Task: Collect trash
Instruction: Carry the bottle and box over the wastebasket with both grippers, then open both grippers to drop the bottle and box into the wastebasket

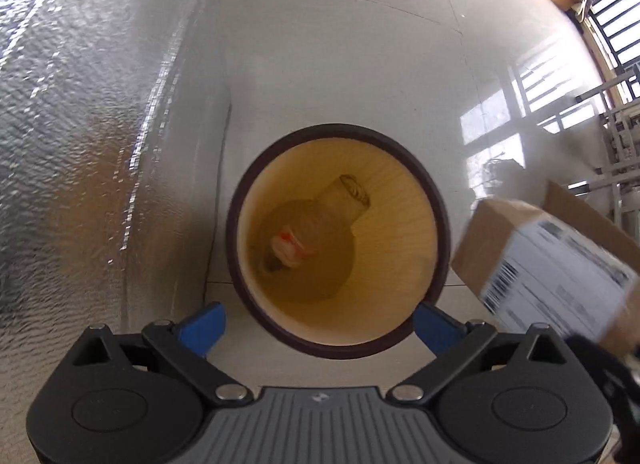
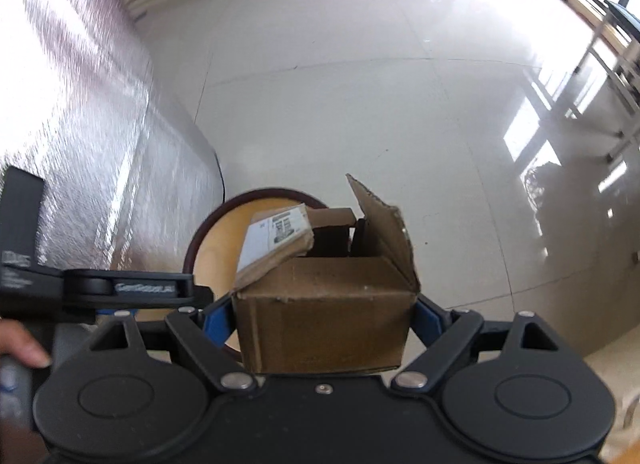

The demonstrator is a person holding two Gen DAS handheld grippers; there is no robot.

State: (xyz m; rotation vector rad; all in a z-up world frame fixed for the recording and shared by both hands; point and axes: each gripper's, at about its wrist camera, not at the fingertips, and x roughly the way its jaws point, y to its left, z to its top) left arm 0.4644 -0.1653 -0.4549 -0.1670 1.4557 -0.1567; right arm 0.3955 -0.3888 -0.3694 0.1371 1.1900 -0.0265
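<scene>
Looking steeply down, the left gripper [image 1: 320, 320] hangs over a round bin [image 1: 338, 240] with a dark rim and a pale wooden inside, standing on the white tiled floor [image 1: 360, 64] just beside a silvery quilted sheet [image 1: 80, 104]. Its blue fingers [image 1: 204, 324] are spread wide, one at each side of the bin's near rim, with nothing between them. At the bottom of the bin lie a crumpled white and orange scrap [image 1: 290, 246] and a brown roll-like piece [image 1: 348, 200]; what they are is too blurred to tell.

Further right, the right gripper [image 2: 322, 316] carries an opened cardboard box [image 2: 324, 328] with a white shipping label [image 2: 272, 236] on one raised flap. Its blue fingers [image 2: 218, 318] press on the box's two side walls, pinching it. The box hangs over the bin's right part, covering much of the opening in the right wrist view. In the left wrist view the box appears blurred at the right edge, beside the bin's rim.
</scene>
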